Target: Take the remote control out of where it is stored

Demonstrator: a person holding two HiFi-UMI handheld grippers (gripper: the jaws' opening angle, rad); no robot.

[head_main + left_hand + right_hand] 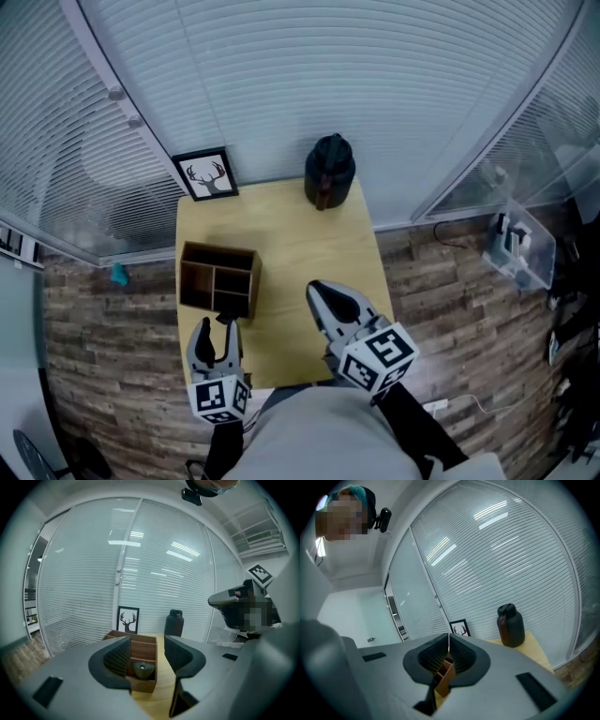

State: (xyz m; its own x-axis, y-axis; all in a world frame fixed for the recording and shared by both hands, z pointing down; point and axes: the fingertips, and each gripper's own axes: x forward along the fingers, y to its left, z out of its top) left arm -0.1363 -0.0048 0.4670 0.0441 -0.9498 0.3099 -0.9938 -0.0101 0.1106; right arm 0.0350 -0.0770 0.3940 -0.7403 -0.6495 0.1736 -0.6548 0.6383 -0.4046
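A brown wooden organizer box (220,279) with several compartments stands on the left half of a small wooden table (300,253). In the left gripper view, the rounded dark end of the remote control (143,669) sticks up from the box's (140,656) nearest compartment. My left gripper (217,330) hovers at the box's near edge. Its jaws (147,656) stand open, apart from the remote, which lies ahead between them. My right gripper (336,302) is over the table's near right part, to the right of the box. It (448,640) is shut and empty.
A framed deer picture (206,174) leans at the table's far left corner and a black bottle (329,171) stands at the far edge. Window blinds (309,75) close in the back. Wood-plank floor (450,309) surrounds the table, with a clear plastic bin (517,246) at right.
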